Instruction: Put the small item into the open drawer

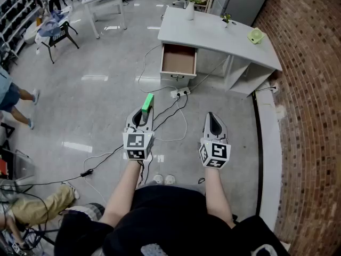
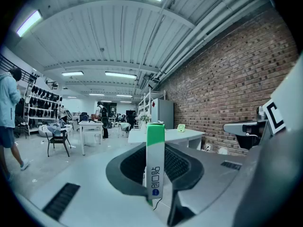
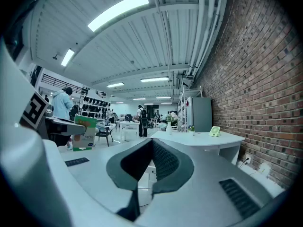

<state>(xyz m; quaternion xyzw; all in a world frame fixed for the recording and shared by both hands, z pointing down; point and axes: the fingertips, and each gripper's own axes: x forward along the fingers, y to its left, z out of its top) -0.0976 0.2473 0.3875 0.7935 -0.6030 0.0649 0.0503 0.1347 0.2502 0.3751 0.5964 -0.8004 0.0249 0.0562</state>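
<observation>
near: left gripper (image 1: 143,116) jaws narrow, clamped on the small green-white box (image 1: 147,101), upright | right gripper (image 1: 211,117) jaws together, empty | far: open drawer (image 1: 178,60) under white desk (image 1: 213,33), well apart, looks empty | progress: item in grip; approach and placing are left

I see my right gripper (image 3: 152,142), its 2 jaws together, empty — white desk (image 3: 201,138) beyond, brick wall (image 3: 255,79) right of the desk.

Blk tee (image 1: 176,220), grey hand-held grippers (image 1: 144,114) (image 1: 211,117)
</observation>
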